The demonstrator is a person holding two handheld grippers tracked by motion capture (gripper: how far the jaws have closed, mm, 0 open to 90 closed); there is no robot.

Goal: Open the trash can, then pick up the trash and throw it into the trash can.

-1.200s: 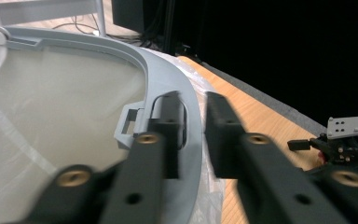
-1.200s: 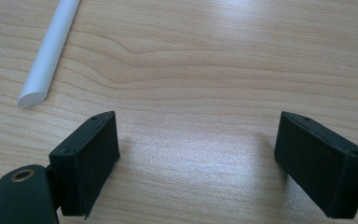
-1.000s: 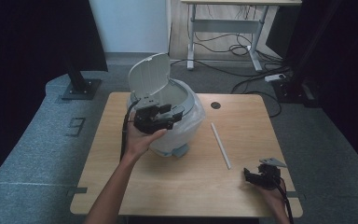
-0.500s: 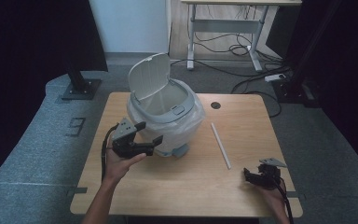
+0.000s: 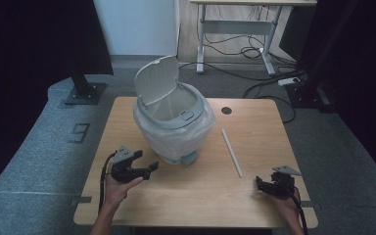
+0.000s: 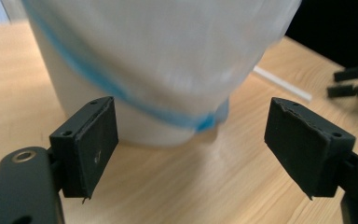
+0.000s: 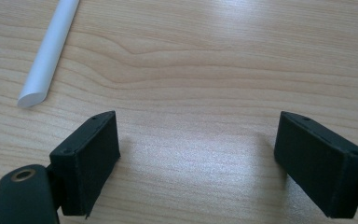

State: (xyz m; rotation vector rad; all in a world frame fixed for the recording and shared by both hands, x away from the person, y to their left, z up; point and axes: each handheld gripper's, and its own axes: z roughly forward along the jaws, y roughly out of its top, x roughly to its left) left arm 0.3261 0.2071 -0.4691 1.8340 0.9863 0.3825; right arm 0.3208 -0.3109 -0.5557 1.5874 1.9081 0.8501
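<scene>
My left claw (image 5: 147,169) gapes wide and empty, low over the worktop (image 5: 210,196) beside the lined bin (image 5: 174,122); my right claw (image 5: 264,184) also wide, near the white tube (image 5: 232,152).

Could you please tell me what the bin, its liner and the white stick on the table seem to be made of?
Bin: likely matte grey plastic, moulded lid and rim. Liner: thin translucent white film, wrinkled. White stick: looks like a smooth plastic or paper tube; unclear which.

The high view looks down on the whole table (image 5: 254,122); both gripper views skim it closely, sharing the white tube (image 5: 232,152).
</scene>
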